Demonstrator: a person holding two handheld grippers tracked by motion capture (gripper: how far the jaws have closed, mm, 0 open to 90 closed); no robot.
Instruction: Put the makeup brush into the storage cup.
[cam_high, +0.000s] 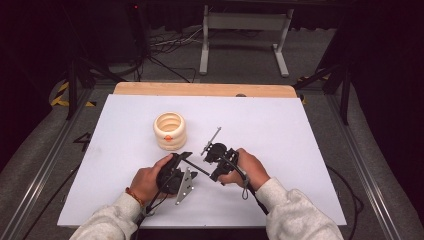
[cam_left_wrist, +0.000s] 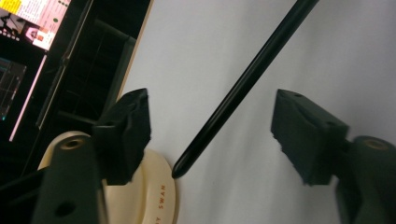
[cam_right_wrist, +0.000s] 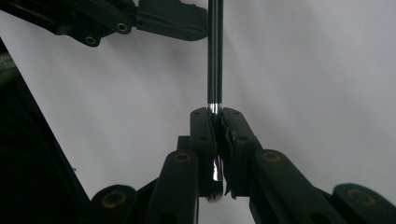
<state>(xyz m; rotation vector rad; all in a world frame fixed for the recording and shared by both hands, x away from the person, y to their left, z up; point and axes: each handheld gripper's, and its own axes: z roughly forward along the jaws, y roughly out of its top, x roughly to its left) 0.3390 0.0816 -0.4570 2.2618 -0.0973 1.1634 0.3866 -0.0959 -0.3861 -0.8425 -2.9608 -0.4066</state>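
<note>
1. Writing: the cream ribbed ring holder (cam_left_wrist: 156, 196) carries red lettering on its base; "SWAN" is legible in the left gripper view, and the letters before it are cut off by the frame edge. In the high view the same holder (cam_high: 169, 131) shows a small orange mark on its side, too small to read.
2. Location: the holder stands on the white table sheet (cam_high: 280, 125), at 11 o'clock from the 2 grippers and apart from them.
3. Right gripper (cam_right_wrist: 216, 112): jaws closed tight on a thin black rod (cam_right_wrist: 215, 51) with a silver ferrule at the clamped end. The rod's clamped portion is hidden between the pads.
4. Left gripper (cam_left_wrist: 210, 135): jaws spread wide and holding nothing. The rod (cam_left_wrist: 238, 88) passes diagonally between them, its rounded tip ending just beside the holder's base; contact cannot be confirmed.
5. High view: the left gripper (cam_high: 183, 158) and right gripper (cam_high: 212, 165) sit close together at 6 o'clock on the sheet, with the rod (cam_high: 200, 168) spanning between them. A hand grips each.
6. Hard to read: a thin grey bar (cam_high: 211, 140) rises at 12 o'clock from the right gripper; its identity is unclear.
7. The right gripper view shows one jaw of the left gripper (cam_right_wrist: 172, 19) at 11 o'clock, beside the rod.
</note>
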